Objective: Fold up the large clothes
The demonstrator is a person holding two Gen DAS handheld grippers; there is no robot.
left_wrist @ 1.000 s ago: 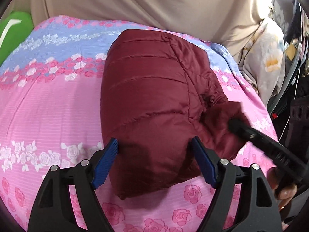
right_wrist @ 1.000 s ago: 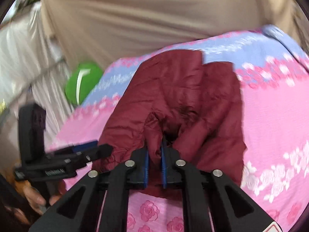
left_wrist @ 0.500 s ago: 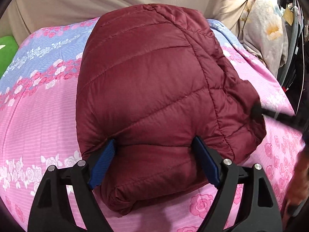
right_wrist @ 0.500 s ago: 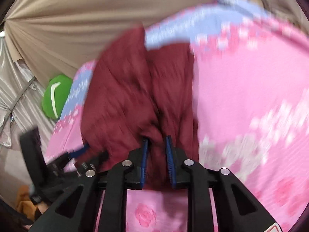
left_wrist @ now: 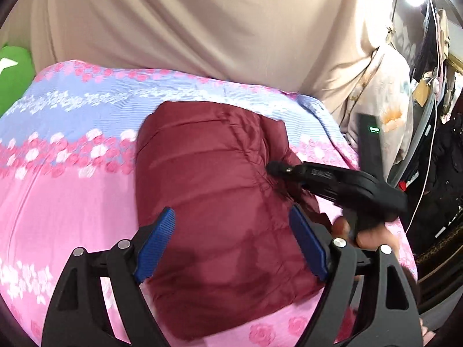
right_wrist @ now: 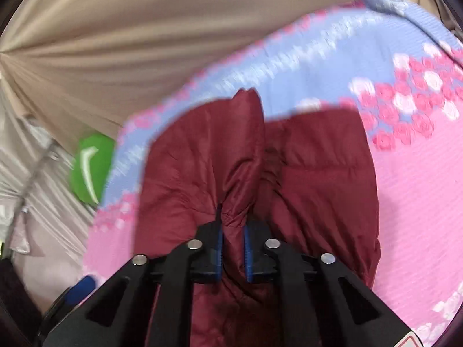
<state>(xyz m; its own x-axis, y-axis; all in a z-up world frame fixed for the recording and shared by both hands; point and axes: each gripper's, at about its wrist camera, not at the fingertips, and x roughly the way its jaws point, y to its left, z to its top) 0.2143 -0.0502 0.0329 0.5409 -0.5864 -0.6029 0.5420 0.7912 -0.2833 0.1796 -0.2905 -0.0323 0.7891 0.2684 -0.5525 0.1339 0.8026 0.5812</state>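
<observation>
Right gripper (right_wrist: pixel 233 244), its jaws just closing, pinched a fold of the maroon quilted puffer jacket (left_wrist: pixel 220 202); left gripper (left_wrist: pixel 231 243) stood released, straddling it.

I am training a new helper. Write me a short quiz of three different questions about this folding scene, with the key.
1. True or false: the right claw pinches a fold of the maroon jacket.
2. How do the jaws of the left claw stand? A) shut on the jacket B) wide apart on either side of the bundle C) out of view
3. Fill in: the jacket lies on a ___ floral bedsheet.

Key: 1 true; 2 B; 3 pink and blue.
</observation>
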